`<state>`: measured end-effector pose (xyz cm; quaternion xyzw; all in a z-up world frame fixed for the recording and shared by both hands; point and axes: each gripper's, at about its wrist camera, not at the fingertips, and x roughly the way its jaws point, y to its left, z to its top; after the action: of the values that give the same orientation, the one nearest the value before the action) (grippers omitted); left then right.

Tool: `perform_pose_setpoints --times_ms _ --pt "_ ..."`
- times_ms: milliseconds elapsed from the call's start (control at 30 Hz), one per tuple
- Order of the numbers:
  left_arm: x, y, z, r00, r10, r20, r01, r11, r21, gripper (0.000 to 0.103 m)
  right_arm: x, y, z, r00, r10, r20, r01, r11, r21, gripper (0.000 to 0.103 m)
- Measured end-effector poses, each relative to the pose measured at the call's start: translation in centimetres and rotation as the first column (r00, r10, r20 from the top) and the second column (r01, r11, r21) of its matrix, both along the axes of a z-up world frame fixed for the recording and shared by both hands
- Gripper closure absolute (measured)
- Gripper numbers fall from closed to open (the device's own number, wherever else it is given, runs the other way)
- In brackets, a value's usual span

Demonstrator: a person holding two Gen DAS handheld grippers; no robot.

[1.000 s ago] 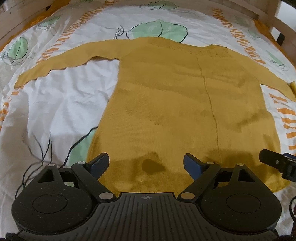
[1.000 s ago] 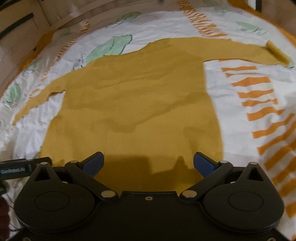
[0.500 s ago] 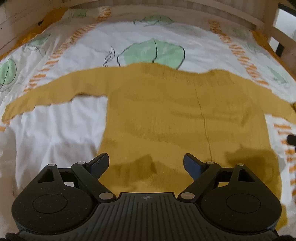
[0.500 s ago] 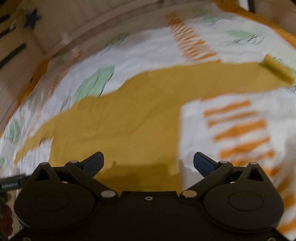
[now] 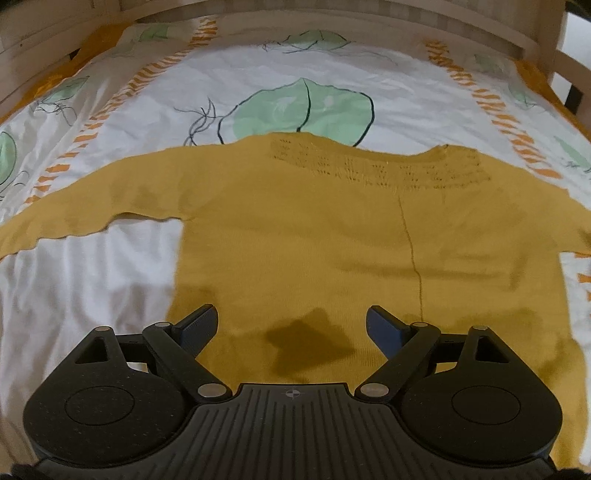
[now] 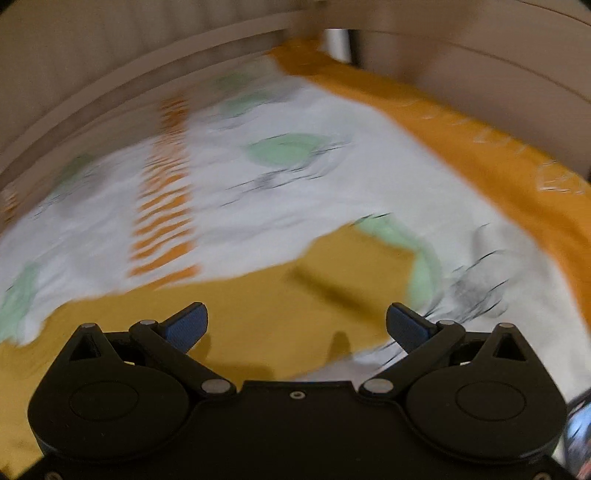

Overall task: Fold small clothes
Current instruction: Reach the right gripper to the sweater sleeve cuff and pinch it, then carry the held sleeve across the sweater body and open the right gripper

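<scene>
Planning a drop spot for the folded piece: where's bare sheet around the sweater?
Bare bedsheet lies under the left sleeve, beside the sweater body. A wider strip runs between the neckline and the wooden rail. In the right view, blurred, sheet shows past the right cuff toward the orange border. The middle is covered. Both grippers' jaws stand open, empty.

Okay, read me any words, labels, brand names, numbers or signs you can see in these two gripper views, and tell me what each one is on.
No readable text in either view.
Left gripper: a small round crosshair mark on its body, a symbol, not lettering.
Orange bed edging: pale markings, too blurred to tell whether they are letters or a pattern.
Yellow sweater and printed sheet: leaf and stripe prints only, no words.
</scene>
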<state>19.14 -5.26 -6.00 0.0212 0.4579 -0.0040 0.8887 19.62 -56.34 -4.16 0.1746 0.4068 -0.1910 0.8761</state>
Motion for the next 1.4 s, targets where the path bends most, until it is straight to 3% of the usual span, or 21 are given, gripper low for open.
perform_pose_setpoints --times_ms 200,367,467,600,700,733,767,1000,1133,1300,1400 --pt "1.3 -0.6 -2.5 1.000 -0.006 -0.025 0.006 1.000 0.019 0.016 1.4 -5.2 -2.6 0.992 -0.126 -0.018 0.127 0.992 0.016 0.001" --pt "1.6 -0.5 -4.2 0.999 -0.013 -0.046 0.013 1.000 0.010 0.014 2.3 -6.9 -4.8 0.984 -0.173 -0.033 0.175 0.983 0.055 0.001" --pt "1.4 -0.3 -4.4 0.999 -0.026 -0.035 0.026 1.000 0.005 0.013 2.9 -7.6 -6.1 0.981 -0.188 -0.037 0.192 0.975 0.117 0.014" --pt "1.4 0.1 -4.6 0.998 -0.048 -0.036 0.048 0.999 -0.005 0.010 2.8 -7.9 -7.3 0.975 -0.217 -0.046 0.221 0.964 0.150 0.021" --pt "1.7 0.1 -4.7 0.998 -0.045 -0.050 0.045 0.999 -0.005 0.004 2.6 -7.7 -7.1 0.980 -0.195 -0.027 0.197 0.970 0.142 0.055" --pt "1.8 0.1 -4.7 0.998 -0.042 -0.054 0.041 0.999 -0.006 0.002 2.5 -7.7 -7.0 0.983 -0.181 -0.012 0.180 0.969 0.168 0.078" --pt "1.9 0.1 -4.8 0.998 -0.038 -0.058 0.038 0.999 -0.004 0.000 2.4 -7.7 -6.8 0.985 -0.174 -0.002 0.171 0.967 0.187 0.084" --pt "2.1 0.4 -5.1 0.997 -0.047 -0.063 0.046 0.999 -0.019 0.000 1.8 -4.4 -0.9 0.990 -0.081 0.112 0.067 0.990 0.128 0.088" --pt "2.1 0.4 -5.2 0.997 -0.051 -0.060 0.050 0.999 -0.021 0.000 2.1 0.0 3.6 0.978 0.029 0.204 -0.054 0.992 0.118 0.088" --pt "2.2 0.7 -5.0 0.996 -0.063 -0.068 0.061 0.997 -0.040 0.000 3.0 7.8 8.1 0.936 0.188 0.299 -0.236 0.963 0.134 0.088" --pt "2.1 1.1 -4.5 0.993 -0.092 -0.074 0.088 0.994 -0.062 0.002 3.8 13.5 9.5 0.895 0.292 0.337 -0.355 0.924 0.144 0.088"
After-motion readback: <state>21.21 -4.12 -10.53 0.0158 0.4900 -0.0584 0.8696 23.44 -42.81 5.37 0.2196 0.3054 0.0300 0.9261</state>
